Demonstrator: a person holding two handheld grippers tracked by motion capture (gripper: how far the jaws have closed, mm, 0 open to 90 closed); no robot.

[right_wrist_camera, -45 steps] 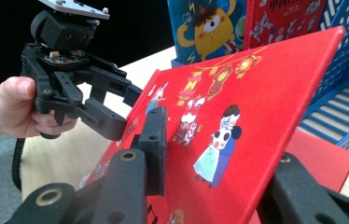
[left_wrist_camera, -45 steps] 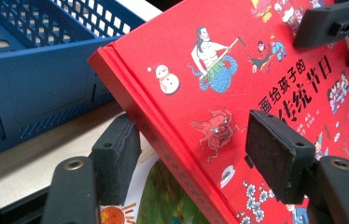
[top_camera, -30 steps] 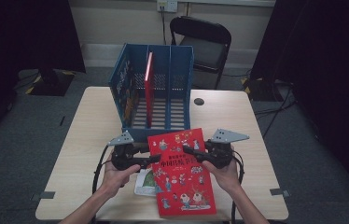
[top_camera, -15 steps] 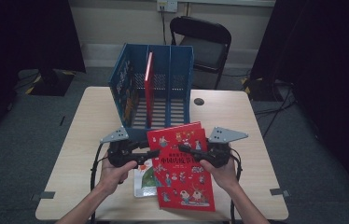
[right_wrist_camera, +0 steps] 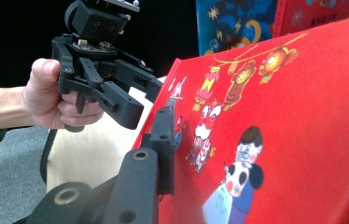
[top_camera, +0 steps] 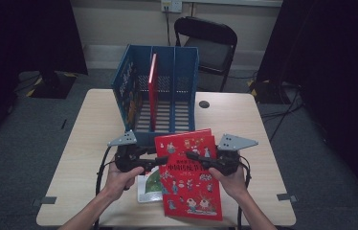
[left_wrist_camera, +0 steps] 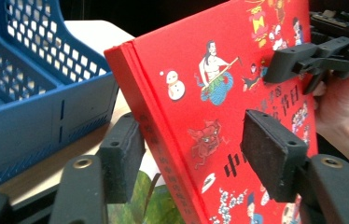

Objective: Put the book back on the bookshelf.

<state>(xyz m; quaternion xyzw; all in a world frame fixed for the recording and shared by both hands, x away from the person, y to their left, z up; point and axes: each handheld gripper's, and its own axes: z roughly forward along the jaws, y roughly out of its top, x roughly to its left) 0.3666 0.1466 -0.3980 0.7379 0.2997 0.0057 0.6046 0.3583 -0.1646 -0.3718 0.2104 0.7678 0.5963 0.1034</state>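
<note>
We hold the red picture book (top_camera: 187, 175) tilted up off the bench (top_camera: 86, 143), its spine toward the left, just in front of the blue file rack (top_camera: 177, 62). The tilt looks deliberate to us — a raised edge gives jaws something to bite on, and the book probably has to stand upright before it can slide into a slot.

The right hand-held gripper (top_camera: 194, 156) pinches the book at its right edge; in the right gripper view its dark pad lies flat against the cover, and the jaws have just been closing onto it. The left hand-held gripper (left_wrist_camera: 196, 158) straddles the spine with its jaws spread: in the left gripper view one pad sits beside the spine and the other over the cover, both a little apart from the book, so it steadies rather than carries.

Under the raised book another book with a green cover (top_camera: 151, 184) lies flat on the bench.

The rack has three upright compartments. A slim red book (top_camera: 152, 91) stands in the left one — the middle and right ones look empty.
</note>
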